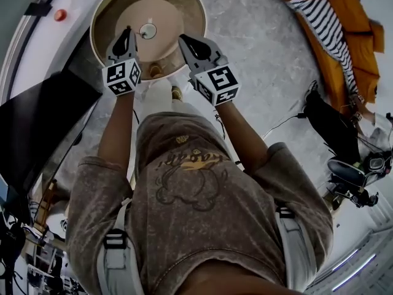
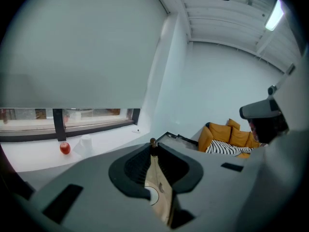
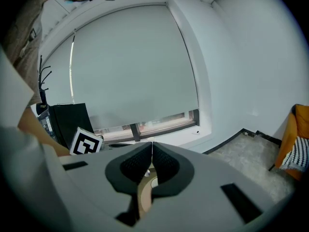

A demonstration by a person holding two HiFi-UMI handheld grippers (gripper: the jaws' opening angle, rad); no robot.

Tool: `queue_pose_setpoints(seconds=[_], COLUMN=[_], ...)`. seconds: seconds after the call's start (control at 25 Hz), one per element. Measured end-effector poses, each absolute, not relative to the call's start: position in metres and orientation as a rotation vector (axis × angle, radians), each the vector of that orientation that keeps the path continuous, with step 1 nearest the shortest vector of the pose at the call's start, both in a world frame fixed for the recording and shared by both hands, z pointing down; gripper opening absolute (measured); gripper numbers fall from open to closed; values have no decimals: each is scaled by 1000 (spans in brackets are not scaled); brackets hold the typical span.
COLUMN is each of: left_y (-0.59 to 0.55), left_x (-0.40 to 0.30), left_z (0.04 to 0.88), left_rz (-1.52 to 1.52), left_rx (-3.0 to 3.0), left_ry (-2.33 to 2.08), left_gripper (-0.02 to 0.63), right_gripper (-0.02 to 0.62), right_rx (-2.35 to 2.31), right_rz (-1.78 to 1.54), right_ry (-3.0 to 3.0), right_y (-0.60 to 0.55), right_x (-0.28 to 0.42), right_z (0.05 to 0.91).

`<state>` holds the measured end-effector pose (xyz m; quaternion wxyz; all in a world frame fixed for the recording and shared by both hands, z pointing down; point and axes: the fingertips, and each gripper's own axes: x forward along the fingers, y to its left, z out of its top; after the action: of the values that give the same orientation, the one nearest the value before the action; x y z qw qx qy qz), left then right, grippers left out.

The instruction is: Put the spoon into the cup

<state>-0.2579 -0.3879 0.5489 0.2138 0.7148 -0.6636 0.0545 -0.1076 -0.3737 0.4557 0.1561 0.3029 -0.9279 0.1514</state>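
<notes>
A small white cup [image 1: 147,31] stands at the middle of the round tan table [image 1: 178,5]. My left gripper [image 1: 128,32] hovers just left of the cup, over the tabletop. Its jaws are closed on a thin brown spoon [image 2: 153,142]; only the spoon's small rounded end shows, poking out at the fingertips. Below those jaws the cup [image 2: 153,195] shows through the gap. My right gripper [image 1: 182,40] hangs right of the cup, shut, with its tips touching and nothing between them. In the right gripper view the gripper [image 3: 152,149] points toward the window.
A red ball-like thing [image 2: 64,148] lies on the white window sill beyond the table. A black panel [image 1: 37,121] stands to the left. An orange sofa with a striped cloth [image 1: 331,29] is far right. Grey floor lies round the table.
</notes>
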Motion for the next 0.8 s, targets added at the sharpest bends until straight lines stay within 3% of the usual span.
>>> queue_pose_setpoints(seconds=[0.8], left_y=[-419], left_x=[-258], left_z=[674], left_rz=[248], left_rx=[1890], left_ry=[-1739], left_gripper=[57], right_gripper=[18], right_rx=[890], right_rz=[503], right_ry=[-2567], right_y=[-391], right_x=[-118], right_z=[496])
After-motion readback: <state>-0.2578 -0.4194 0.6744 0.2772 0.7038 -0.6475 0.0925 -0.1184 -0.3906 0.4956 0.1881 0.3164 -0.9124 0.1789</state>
